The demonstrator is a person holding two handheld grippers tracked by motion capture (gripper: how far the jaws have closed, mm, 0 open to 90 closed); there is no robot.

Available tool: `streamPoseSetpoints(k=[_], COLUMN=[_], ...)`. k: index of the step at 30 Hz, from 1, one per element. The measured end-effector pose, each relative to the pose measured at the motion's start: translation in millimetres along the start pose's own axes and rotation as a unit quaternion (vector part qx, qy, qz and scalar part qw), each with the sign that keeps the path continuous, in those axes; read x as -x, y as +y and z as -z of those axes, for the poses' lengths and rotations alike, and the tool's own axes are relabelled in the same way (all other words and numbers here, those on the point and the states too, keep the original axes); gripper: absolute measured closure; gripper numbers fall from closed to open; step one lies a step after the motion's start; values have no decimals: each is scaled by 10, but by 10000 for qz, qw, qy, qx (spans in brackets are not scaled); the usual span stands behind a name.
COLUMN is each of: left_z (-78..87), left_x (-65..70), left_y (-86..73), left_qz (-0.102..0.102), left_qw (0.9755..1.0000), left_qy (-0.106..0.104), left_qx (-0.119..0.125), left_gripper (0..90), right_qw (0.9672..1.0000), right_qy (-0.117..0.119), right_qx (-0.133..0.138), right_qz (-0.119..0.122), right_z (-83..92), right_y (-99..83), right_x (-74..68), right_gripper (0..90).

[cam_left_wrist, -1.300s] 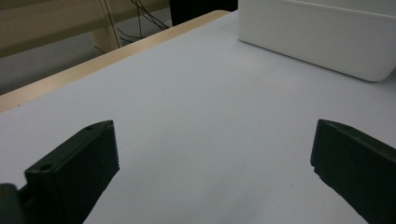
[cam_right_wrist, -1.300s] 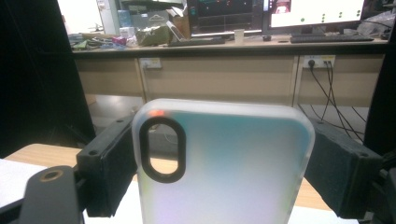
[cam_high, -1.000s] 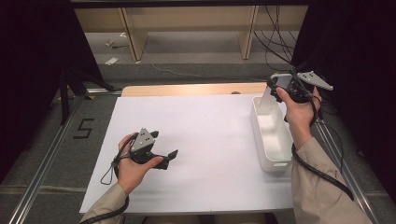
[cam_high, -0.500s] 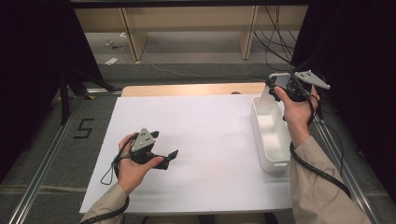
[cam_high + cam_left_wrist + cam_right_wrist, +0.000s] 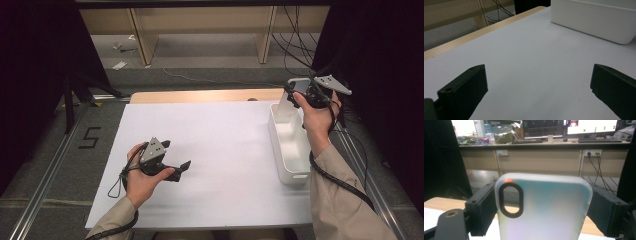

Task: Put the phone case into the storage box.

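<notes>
A frosted, translucent phone case with an oval black-rimmed camera cutout stands upright between the jaws of my right gripper, which is shut on its two sides. In the high view that right gripper holds the phone case above the far end of a white bin at the table's right side. My left gripper rests low over the white table at the front left. The left gripper has its jaws wide apart with nothing between them.
The white bin lies lengthwise along the table's right edge, and nothing shows inside it. A wooden strip borders the table's far edge. Cables and shelf legs stand on the floor behind. Metal rails run along both sides.
</notes>
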State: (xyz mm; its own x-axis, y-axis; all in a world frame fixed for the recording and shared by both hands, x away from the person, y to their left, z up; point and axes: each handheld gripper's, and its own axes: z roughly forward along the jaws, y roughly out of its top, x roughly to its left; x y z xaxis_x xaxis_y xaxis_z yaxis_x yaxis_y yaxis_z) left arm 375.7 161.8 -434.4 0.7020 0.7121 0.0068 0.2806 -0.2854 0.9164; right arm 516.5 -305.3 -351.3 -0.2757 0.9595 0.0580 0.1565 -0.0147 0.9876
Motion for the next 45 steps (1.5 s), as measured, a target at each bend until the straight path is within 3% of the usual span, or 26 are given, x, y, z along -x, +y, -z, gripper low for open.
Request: streamPoseSetpoints(k=[45], left_z=[13], left_x=[-8], left_y=[0], left_qz=[37], left_qw=[10000], left_qy=[-6], left_qx=[30], left_gripper=[6], right_qw=[9993], right_qy=[-149], right_qx=[-336], right_qz=[74], right_z=[-189], right_y=[-38], right_x=[95], right_gripper=[179])
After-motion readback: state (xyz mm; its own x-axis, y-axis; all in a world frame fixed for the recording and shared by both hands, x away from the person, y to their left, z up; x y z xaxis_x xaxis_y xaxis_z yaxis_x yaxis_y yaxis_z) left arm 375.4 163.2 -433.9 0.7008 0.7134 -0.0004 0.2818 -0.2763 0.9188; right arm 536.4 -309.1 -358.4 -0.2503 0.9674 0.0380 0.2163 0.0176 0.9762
